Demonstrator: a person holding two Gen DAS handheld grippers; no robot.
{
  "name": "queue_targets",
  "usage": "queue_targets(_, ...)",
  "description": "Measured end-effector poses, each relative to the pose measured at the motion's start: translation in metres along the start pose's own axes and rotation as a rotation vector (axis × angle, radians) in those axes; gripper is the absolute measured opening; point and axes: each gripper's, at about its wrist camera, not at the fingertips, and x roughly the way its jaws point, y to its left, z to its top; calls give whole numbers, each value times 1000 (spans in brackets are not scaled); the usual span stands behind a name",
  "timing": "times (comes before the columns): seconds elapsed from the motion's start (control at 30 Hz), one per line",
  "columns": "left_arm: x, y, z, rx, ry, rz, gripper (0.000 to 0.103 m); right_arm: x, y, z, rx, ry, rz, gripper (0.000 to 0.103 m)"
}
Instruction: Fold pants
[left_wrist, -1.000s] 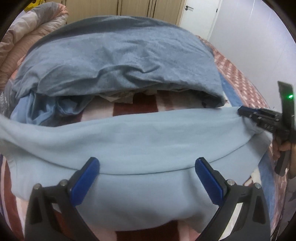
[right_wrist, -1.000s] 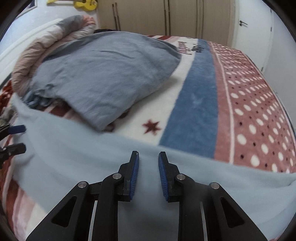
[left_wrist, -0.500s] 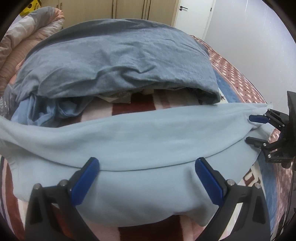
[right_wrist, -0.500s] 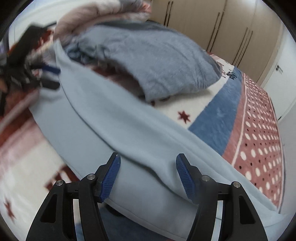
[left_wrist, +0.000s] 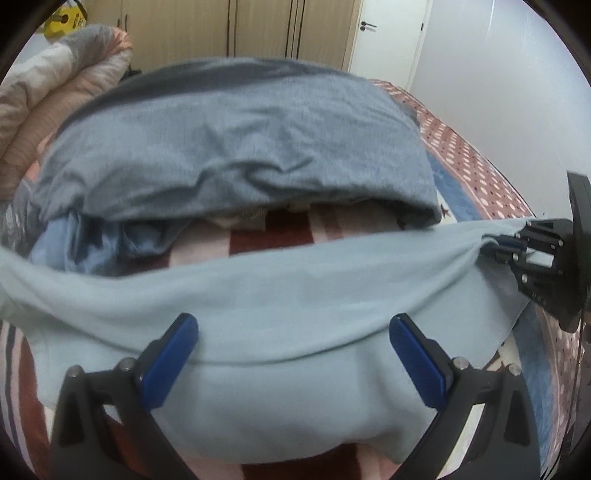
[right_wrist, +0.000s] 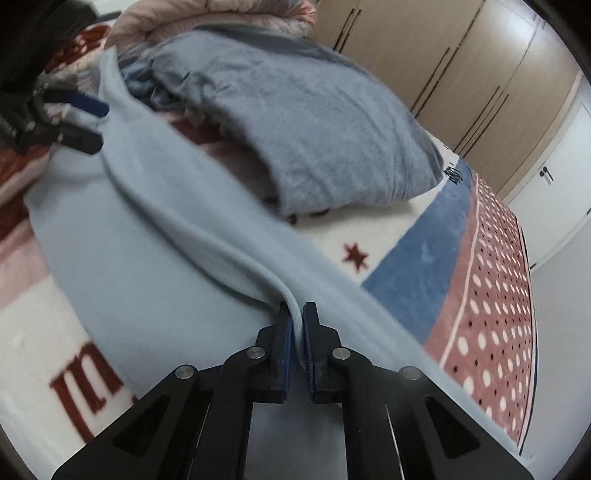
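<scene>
- Lying across the patterned bed blanket (right_wrist: 424, 258), in front of a grey duvet (left_wrist: 236, 147): light blue pants (left_wrist: 288, 295), partly doubled over.
- Right tongs (right_wrist: 297, 321) clenched on a folded ridge of the pants.
- Left tongs (left_wrist: 291, 354) spread wide above the fabric, gripping nothing.
- Risk: thin pinch may slip if pulled; with one end unheld, the fold could skew or bunch.

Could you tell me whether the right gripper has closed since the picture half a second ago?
Yes. The right gripper was open over the light blue pants; now it is shut on a fold of them, beside the red star.
</scene>
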Motion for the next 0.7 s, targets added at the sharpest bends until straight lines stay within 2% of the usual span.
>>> queue_targets(0.07, 4, 1, 8, -3, 17, 2, 102, 2, -13, 10, 41, -1, 16, 0)
queue_targets(0.23, 15, 2, 20, -6, 18, 8, 102, 24, -31, 31, 58, 52, -21, 0)
queue_targets(0.33, 29, 7, 26, 1, 43, 63, 102, 42, -33, 35, 71, 96, -51, 1)
queue_targets(0.37, 35, 10, 28, 2, 53, 87, 102, 47, -34, 35, 81, 100, -64, 4)
queue_targets(0.4, 38, 12, 29, 0, 56, 100, 102, 53, -35, 35, 96, 106, -83, 12)
queue_targets(0.5, 36, 22, 28, -23, 37, 94, 102, 66, -37, 31, 103, 141, -151, 42)
queue_targets(0.6, 18, 29, 26, -25, -4, 87, 102, 47, -40, 29, 126, 98, -141, 44)
queue_targets(0.63, 11, 31, 26, -20, -22, 88, 102, 36, -42, 29, 156, 69, -118, 44)
queue_targets(0.7, -6, 37, 27, -26, -55, 89, 102, 8, -42, 29, 202, -8, -19, 44)
